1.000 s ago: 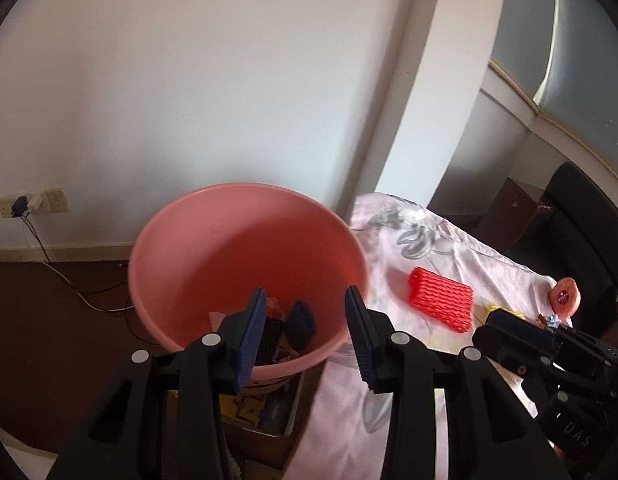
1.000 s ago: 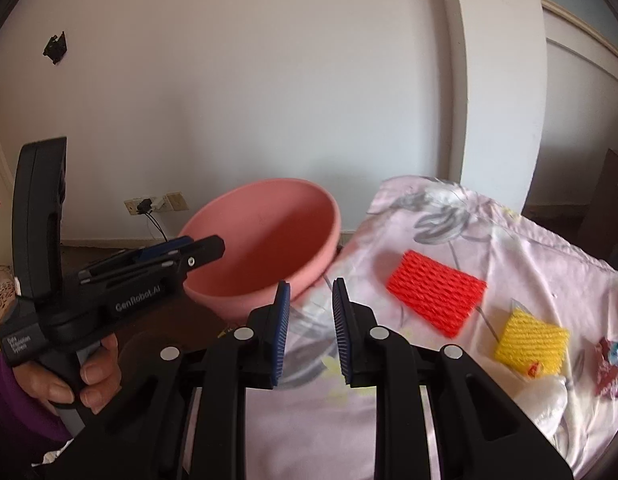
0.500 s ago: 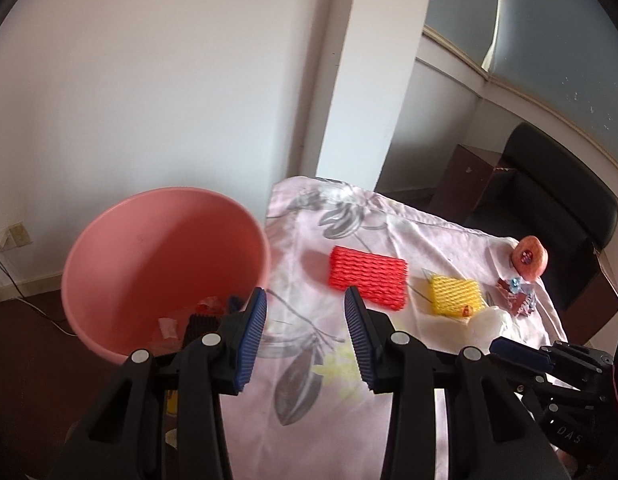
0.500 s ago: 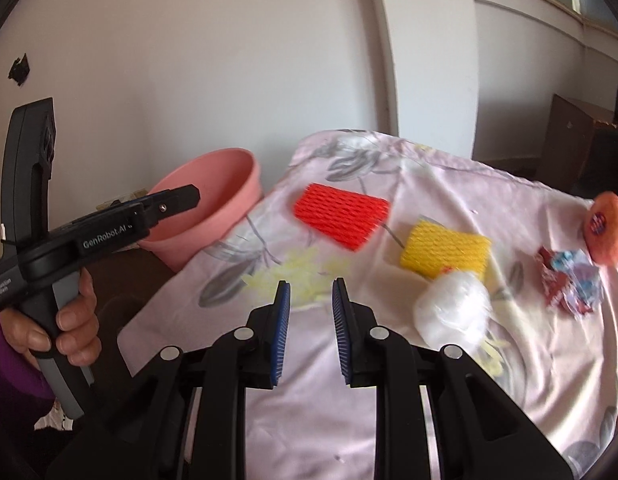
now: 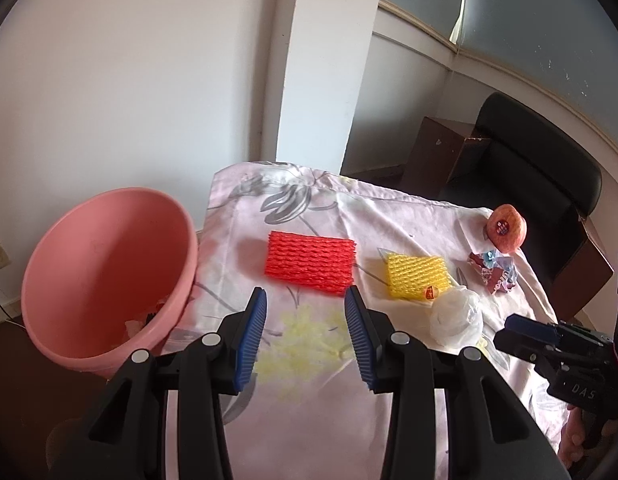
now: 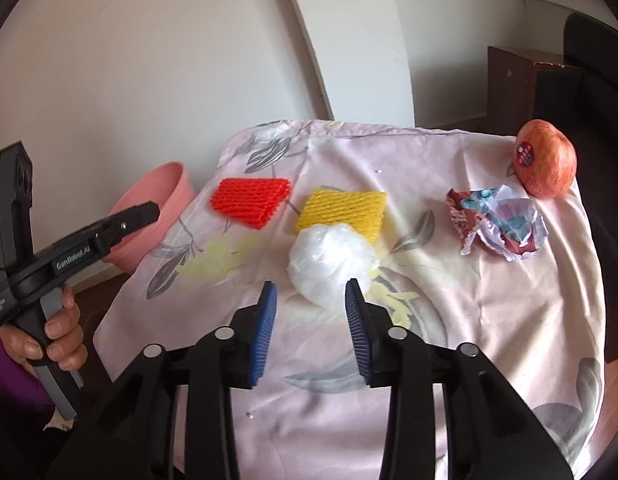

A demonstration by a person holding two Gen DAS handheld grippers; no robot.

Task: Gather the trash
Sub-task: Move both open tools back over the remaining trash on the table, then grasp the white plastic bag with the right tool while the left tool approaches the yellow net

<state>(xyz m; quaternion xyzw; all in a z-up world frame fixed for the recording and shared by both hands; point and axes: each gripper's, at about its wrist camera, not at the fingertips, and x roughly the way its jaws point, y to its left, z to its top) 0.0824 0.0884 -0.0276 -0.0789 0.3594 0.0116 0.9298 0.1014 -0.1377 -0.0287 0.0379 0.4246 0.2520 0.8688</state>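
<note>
Partly done, by the look of it: a few scraps already lay at the bottom of the pink basin (image 5: 105, 284), standing just off the cloth's left edge. Still out on the flowered cloth (image 6: 489, 320), going away from the basin: red foam net (image 5: 309, 261) nearest, then yellow foam net (image 5: 416, 276), white plastic wad (image 6: 329, 265), crumpled wrapper (image 6: 497, 226), and an apple (image 6: 545, 158) farthest, probably no trash at all.

Left gripper (image 5: 305, 338) hung with fingers apart and empty, short of the red net. Right gripper (image 6: 311, 330) was spreading its jaws, nothing between them, the white wad just ahead.

Readable: "GenRobot.AI" along the left tool's side, "DAS" on the right tool. Apple sticker and wrapper print too small to make out.
</note>
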